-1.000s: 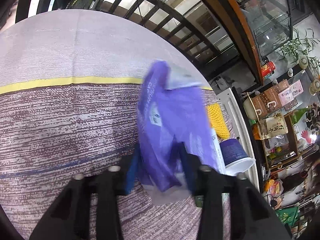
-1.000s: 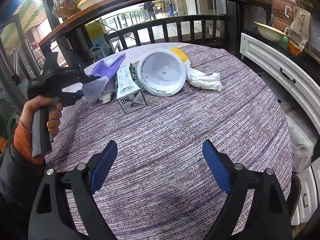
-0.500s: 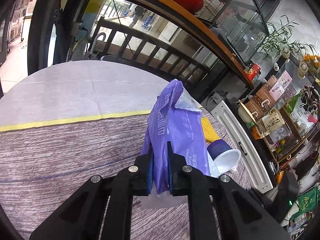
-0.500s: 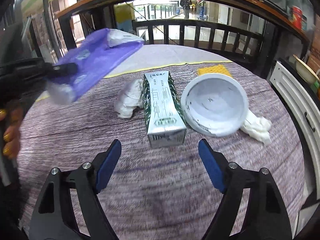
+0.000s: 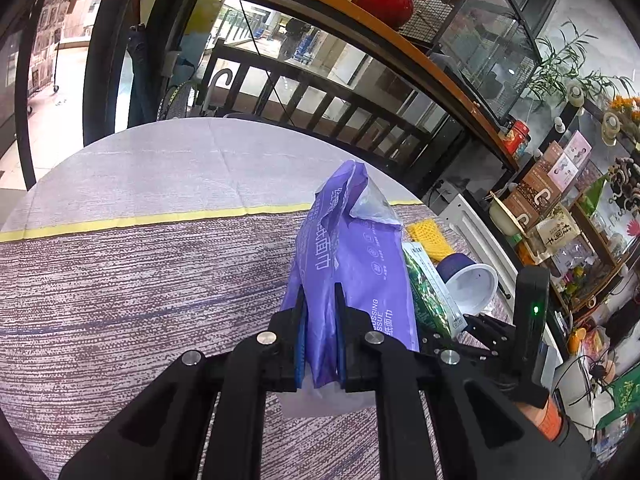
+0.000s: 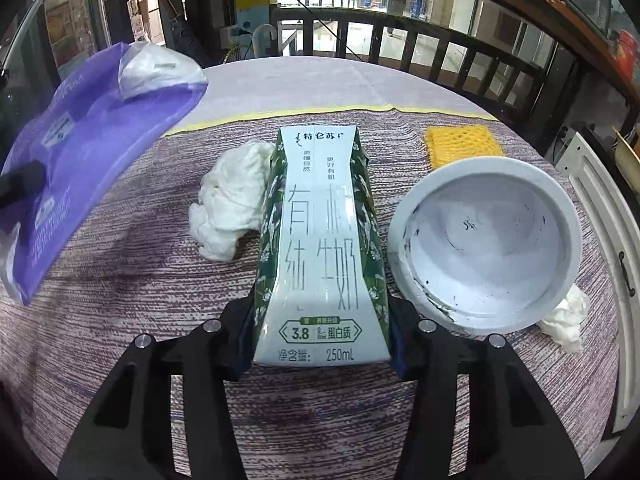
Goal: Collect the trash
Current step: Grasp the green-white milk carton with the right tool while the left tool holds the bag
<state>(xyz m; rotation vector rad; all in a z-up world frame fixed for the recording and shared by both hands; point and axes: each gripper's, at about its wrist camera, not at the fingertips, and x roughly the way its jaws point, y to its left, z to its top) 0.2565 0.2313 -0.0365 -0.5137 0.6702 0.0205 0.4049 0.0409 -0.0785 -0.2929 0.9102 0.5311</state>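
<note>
Left gripper [image 5: 320, 320] I kept clamped on purple tissue pack [image 5: 356, 256], right gripper [image 6: 322, 320] jaws just closing, pressing milk carton [image 6: 320, 240] beside white cup [image 6: 486, 252].

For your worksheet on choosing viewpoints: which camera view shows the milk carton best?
The right wrist view: the milk carton fills the centre, its printed face readable, between the right gripper's jaws. The left wrist view shows only a green edge behind the purple tissue pack.

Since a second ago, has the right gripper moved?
Yes. The right gripper has advanced to the milk carton, which lay well ahead of it; its jaws have been closing around the carton.
</note>
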